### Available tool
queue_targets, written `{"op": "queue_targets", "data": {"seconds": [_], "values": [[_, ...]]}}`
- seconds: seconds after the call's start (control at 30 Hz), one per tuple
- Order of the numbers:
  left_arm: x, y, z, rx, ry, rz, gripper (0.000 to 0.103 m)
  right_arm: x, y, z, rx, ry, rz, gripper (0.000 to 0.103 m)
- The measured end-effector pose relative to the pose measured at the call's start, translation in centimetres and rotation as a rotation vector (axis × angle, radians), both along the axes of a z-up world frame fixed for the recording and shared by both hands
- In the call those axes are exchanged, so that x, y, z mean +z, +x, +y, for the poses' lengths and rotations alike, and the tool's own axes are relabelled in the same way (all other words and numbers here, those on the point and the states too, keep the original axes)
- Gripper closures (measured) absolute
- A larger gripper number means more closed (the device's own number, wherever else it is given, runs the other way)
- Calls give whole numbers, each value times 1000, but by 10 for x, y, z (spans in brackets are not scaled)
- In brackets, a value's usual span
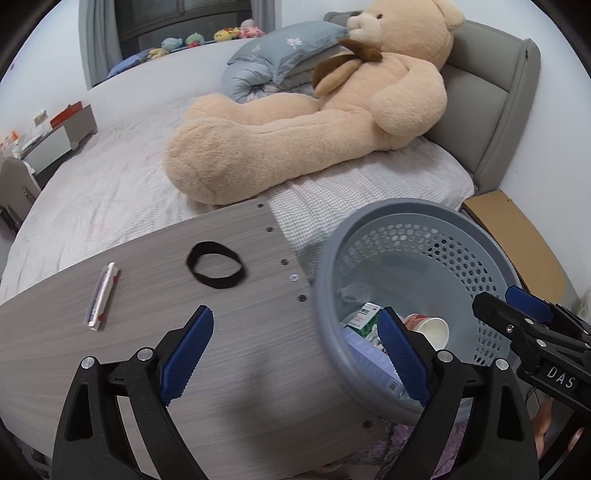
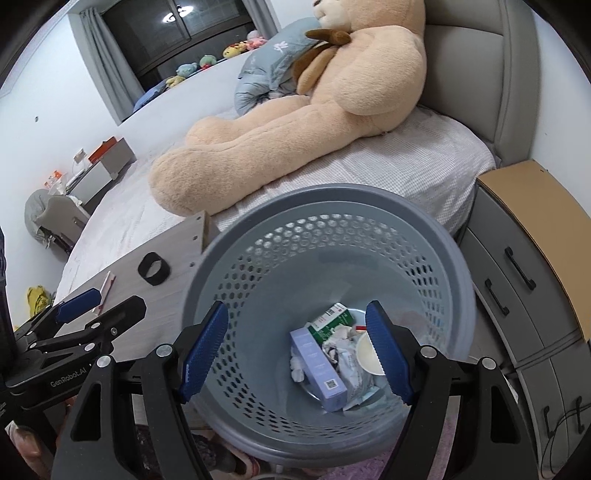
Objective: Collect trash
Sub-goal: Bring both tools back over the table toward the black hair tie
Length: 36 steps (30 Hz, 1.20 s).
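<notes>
Bed (image 1: 110,192), grey headboard (image 1: 491,92), dark window (image 2: 155,33)

Bin (image 2: 332,236): grey moulded plastic, matt, wall pierced with round holes; inside lie a glossy lilac card box (image 2: 317,363), a green printed carton (image 2: 330,319), crumpled paper and a white paper cup (image 2: 369,354). Table (image 1: 229,369): grey wood-grain laminate, smooth, with metal screw heads; on it a black cloth band (image 1: 216,270) and a glossy wrapped stick (image 1: 102,295). Bear (image 1: 295,122): tan plush, fuzzy; gripper pads (image 1: 186,350): blue, ridged, on matt black plastic arms.
</notes>
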State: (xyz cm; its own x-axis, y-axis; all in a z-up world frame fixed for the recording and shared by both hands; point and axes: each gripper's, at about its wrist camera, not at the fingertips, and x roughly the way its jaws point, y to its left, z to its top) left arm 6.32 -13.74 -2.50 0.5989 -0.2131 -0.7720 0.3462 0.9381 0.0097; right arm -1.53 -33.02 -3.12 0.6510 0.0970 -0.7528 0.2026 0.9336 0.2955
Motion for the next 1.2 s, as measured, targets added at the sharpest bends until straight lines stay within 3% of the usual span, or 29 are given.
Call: {"op": "queue_targets", "data": {"seconds": [0.6, 1.2], "values": [[3, 15, 101, 161, -40, -33, 14, 26, 49, 88, 146, -58, -43, 30], [-21, 29, 204, 351, -35, 0, 14, 21, 106, 177, 313, -114, -29, 30]]}}
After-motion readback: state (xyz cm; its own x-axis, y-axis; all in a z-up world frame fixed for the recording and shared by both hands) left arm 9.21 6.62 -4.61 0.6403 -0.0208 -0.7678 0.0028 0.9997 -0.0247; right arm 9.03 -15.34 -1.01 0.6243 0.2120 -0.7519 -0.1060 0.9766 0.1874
